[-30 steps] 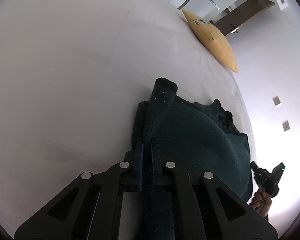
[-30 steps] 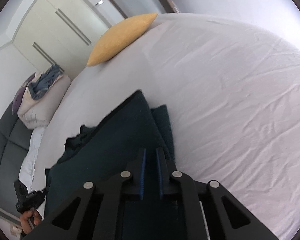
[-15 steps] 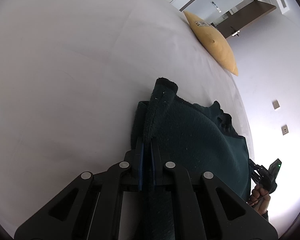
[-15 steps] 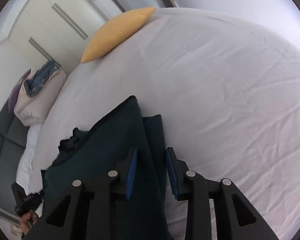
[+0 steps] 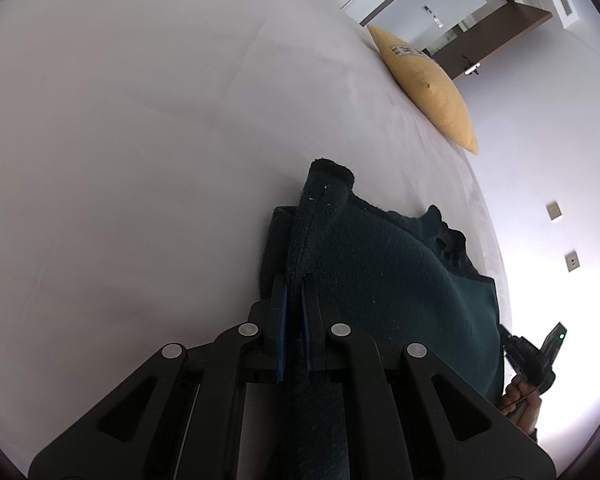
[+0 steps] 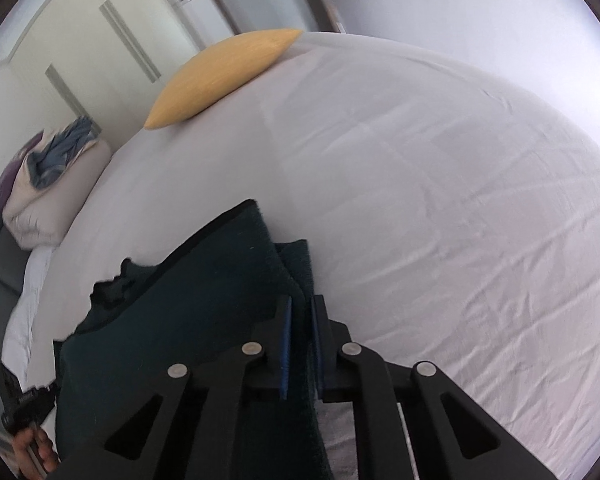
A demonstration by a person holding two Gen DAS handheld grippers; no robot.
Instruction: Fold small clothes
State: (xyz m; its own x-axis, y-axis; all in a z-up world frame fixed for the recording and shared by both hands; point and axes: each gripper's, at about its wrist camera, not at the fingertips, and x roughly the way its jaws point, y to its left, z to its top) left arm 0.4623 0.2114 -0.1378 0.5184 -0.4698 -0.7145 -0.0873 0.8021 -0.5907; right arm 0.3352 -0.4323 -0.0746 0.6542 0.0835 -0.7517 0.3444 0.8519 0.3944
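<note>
I see a dark green fleece garment (image 5: 384,280) lying on the white bed sheet (image 5: 160,140), in the lower middle of both views, partly lifted at its near edge. My left gripper (image 5: 294,292) is clenched on one fold of this garment; the cloth runs up between the two blue pads (image 5: 281,320) and stands as a ridge toward 12 o'clock from the jaws. In the right wrist view, my right gripper (image 6: 300,316) has just been closing, and now its jaws are pressed on the right edge of the same garment, with the fabric between them. From there the garment spreads toward 9 and 10 o'clock. A flat yellow cushion (image 6: 224,74) lies at the far edge of the bed, at about 11 o'clock from the right gripper and at 1 o'clock from the left one. A pile of pale bedding with blue cloth (image 6: 48,184) sits beside the bed, at 10 o'clock. The other hand (image 5: 520,400) of the person shows at 4 o'clock in the left view.
</note>
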